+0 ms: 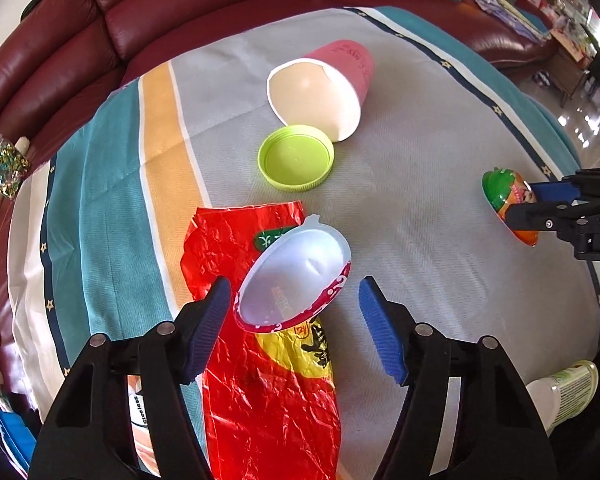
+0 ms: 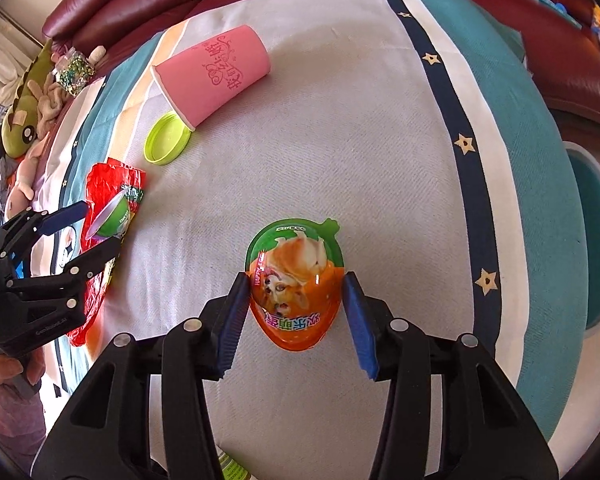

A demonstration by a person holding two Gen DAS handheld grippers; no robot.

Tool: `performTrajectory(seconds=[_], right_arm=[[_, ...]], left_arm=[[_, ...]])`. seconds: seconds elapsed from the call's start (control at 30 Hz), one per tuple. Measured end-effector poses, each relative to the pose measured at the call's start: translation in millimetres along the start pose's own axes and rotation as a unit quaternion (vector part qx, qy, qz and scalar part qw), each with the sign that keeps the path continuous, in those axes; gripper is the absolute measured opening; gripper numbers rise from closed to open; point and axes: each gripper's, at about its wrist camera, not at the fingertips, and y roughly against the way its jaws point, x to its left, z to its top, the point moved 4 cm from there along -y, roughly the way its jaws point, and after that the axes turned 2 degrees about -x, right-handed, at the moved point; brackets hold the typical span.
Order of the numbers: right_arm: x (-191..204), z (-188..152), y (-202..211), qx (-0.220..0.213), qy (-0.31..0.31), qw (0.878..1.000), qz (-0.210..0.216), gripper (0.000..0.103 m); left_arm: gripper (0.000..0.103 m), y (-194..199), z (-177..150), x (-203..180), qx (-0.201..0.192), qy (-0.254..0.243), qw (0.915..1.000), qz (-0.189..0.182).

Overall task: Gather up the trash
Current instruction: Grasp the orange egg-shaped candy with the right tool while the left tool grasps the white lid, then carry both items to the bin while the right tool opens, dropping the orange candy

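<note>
In the left wrist view, a white egg-shaped half shell [image 1: 300, 264] with a red rim lies tilted on a crumpled red wrapper [image 1: 268, 400]. My left gripper [image 1: 295, 284] straddles it; a gap shows at the right pad, so it is open. In the right wrist view, my right gripper [image 2: 296, 280] is shut on an orange and green egg shell [image 2: 292, 320] printed with a dog, both pads pressing its sides. A pink paper cup [image 1: 332, 80] lies on its side beside a lime-green lid [image 1: 296, 158].
A striped cloth [image 2: 340, 140] with a navy star border covers the table. A maroon leather sofa [image 1: 140, 12] curves behind it. Plush toys [image 2: 24, 120] and a glitter jar [image 1: 6, 164] sit at the left edge. A white bottle [image 1: 568, 392] lies low on the right.
</note>
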Motion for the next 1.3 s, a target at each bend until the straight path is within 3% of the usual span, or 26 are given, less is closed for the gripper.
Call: performTrajectory(seconds=[0.07, 0.13, 0.23, 0.47, 0.63, 1.3], right_arm=[[-0.5, 0.1, 1.0, 0.000, -0.003, 1.000, 0.006, 0.045], [-3.0, -0.8, 2.3, 0.001, -0.006, 1.000, 0.012, 0.045], [-5.6, -2.6, 2.9, 0.001, -0.012, 1.000, 0.019, 0.045], [-12.8, -7.4, 9.3, -0.003, -0.023, 0.999, 0.036, 0.045], [-23.2, -11.8, 20.9, -0.014, -0.034, 0.998, 0.041, 0.045], [-106.0, -30.9, 73.9, -0.069, -0.107, 0.990, 0.066, 0.045]], left_arm=[[0.050, -7.5, -1.1, -3.4, 0.015, -0.007, 0.9999, 0.004], [0.013, -12.8, -2.9, -5.2, 0.028, -0.002, 0.9996, -0.003], [0.006, -7.6, -2.7, -6.1, 0.019, 0.014, 0.9996, -0.014], [0.006, 21.6, 5.3, -4.3, -0.014, 0.085, 0.9938, -0.070], [0.006, 34.7, 9.3, -15.3, -0.024, 0.107, 0.9891, -0.098], [0.006, 52.7, 53.2, -136.9, -0.031, 0.063, 0.9853, -0.156]])
